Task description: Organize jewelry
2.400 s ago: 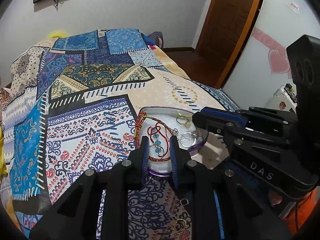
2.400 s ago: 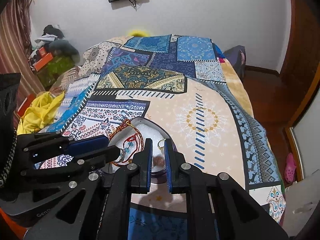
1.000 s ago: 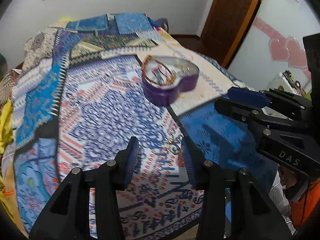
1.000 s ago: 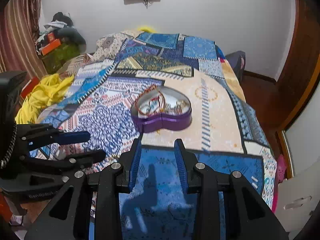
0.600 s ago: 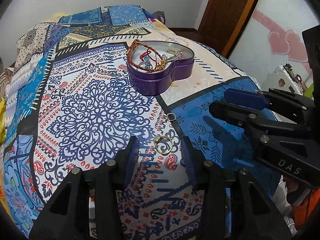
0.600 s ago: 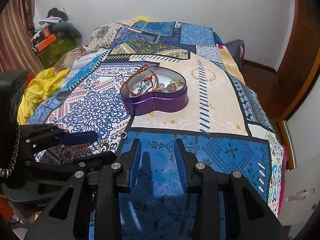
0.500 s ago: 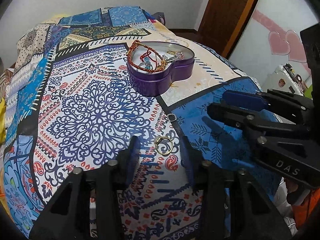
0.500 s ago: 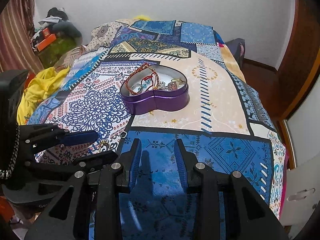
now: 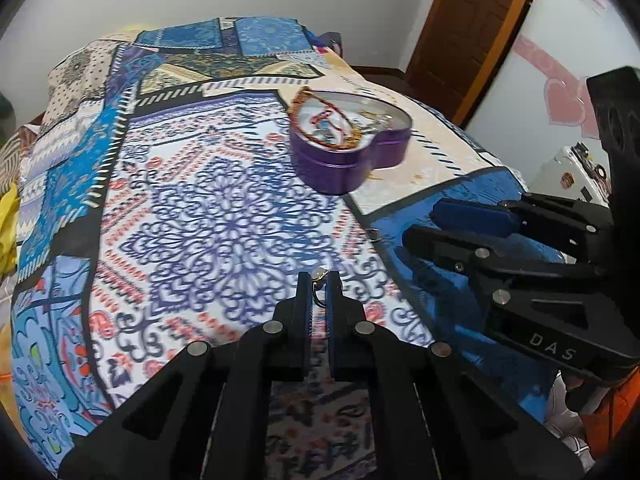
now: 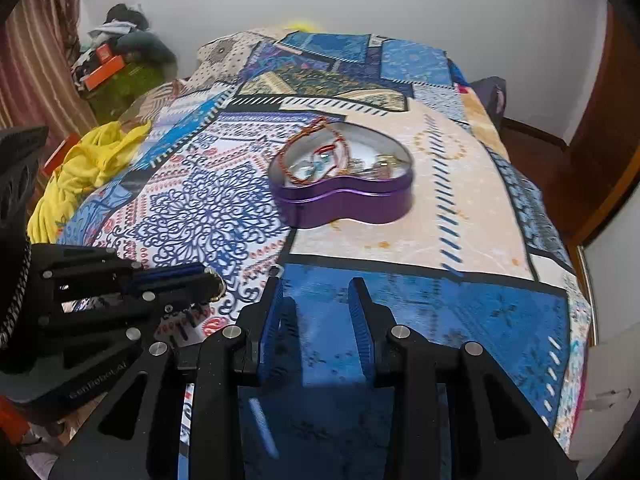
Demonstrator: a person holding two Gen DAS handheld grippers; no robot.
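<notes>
A purple heart-shaped tin sits open on the patterned bedspread, holding red and gold bracelets and rings. My left gripper is shut on a small gold ring, held just above the bedspread, nearer than the tin. In the right wrist view the ring shows at the left gripper's tips. My right gripper is open and empty over a blue patch, in front of the tin. A second small ring lies on the bedspread; it also shows in the right wrist view.
A yellow cloth lies at the bed's left edge. A wooden door stands at the far right. Clutter is piled in the far left corner. The bed's near edge drops off just below both grippers.
My left gripper was open around the gold ring lying on the bedspread; now it has shut on the ring and lifted it slightly. The right gripper has stayed open.
</notes>
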